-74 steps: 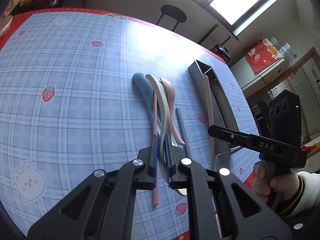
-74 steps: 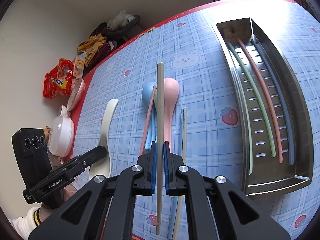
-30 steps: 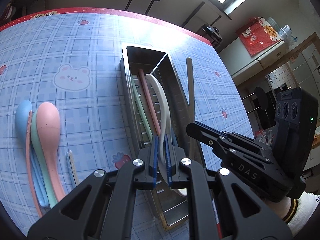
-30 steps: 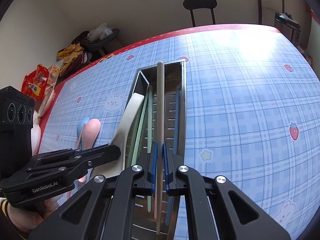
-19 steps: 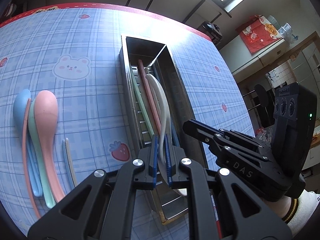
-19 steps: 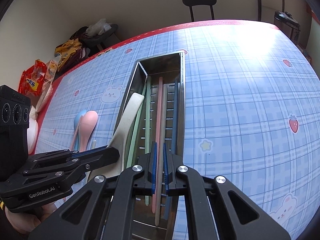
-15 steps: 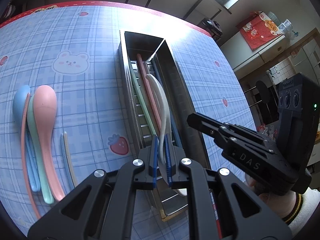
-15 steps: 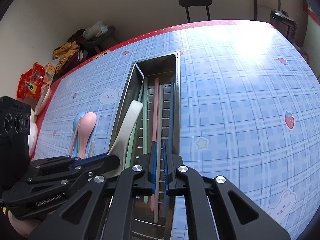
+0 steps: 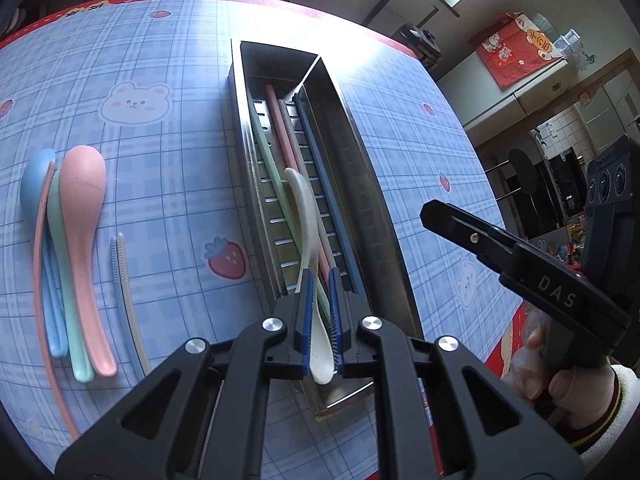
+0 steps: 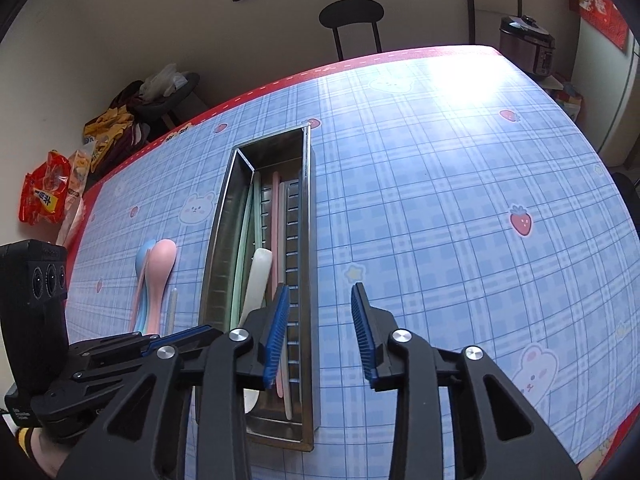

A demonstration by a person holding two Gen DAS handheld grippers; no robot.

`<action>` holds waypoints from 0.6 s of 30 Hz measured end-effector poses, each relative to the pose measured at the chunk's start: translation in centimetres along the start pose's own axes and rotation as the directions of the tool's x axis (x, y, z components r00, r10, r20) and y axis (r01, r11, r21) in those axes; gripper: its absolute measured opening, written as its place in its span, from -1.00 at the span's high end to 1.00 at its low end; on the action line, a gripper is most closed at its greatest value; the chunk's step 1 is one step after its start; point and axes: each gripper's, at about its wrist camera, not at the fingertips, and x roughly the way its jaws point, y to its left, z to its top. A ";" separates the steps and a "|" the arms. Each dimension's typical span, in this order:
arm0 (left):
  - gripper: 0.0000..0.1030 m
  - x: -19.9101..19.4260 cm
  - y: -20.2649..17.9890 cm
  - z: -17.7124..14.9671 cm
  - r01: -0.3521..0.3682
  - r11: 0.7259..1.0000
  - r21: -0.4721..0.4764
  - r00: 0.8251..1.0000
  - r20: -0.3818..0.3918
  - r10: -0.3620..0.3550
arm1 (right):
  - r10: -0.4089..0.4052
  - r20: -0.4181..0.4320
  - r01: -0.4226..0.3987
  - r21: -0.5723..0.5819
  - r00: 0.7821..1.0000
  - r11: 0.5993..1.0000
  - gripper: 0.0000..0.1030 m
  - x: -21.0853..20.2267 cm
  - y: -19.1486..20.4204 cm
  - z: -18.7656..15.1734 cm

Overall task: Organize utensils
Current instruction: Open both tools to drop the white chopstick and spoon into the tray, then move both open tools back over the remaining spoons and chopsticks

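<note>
While the left gripper [image 9: 319, 326] clamps its jaws on the handle of a white spoon [image 9: 306, 216], the spoon's bowl hangs low over the metal tray [image 9: 240, 128], pointing toward twelve o'clock in the left wrist view; whether it touches the chopsticks [image 9: 280, 120] lying lengthwise in the tray is hard to tell. The right gripper [image 10: 320, 334] is opening its jaws with nothing between them, over the tray's near right edge. On the checked blue surface [image 10: 440, 200], at nine o'clock from the tray in the left view, lie a pink spoon [image 9: 84, 216], a green one and a blue one side by side, with a loose pair of chopsticks [image 9: 122, 280] just beside them toward the tray.
</note>
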 end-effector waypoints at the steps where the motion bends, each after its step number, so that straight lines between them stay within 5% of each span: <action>1: 0.77 -0.4 0.2 0.0 -0.002 1.000 0.002 1.000 0.008 0.002 | -0.005 0.001 0.005 0.000 1.000 1.000 0.22 -0.1 0.1 0.0; 10: 0.32 -5.1 2.2 0.1 -0.064 0.997 0.036 0.993 0.103 0.060 | -0.025 0.011 0.025 0.003 1.000 1.000 -0.54 -1.2 1.5 -0.8; 15: -0.47 -8.2 4.6 -1.0 -0.132 0.990 0.052 0.978 0.167 0.122 | -0.018 0.009 0.018 -0.012 1.000 1.000 -0.83 -1.3 3.1 -1.0; 18: -0.70 -9.3 6.2 -1.9 -0.146 0.989 0.040 0.976 0.167 0.137 | -0.005 -0.010 0.004 -0.018 1.000 1.000 -0.89 -0.9 4.1 -1.5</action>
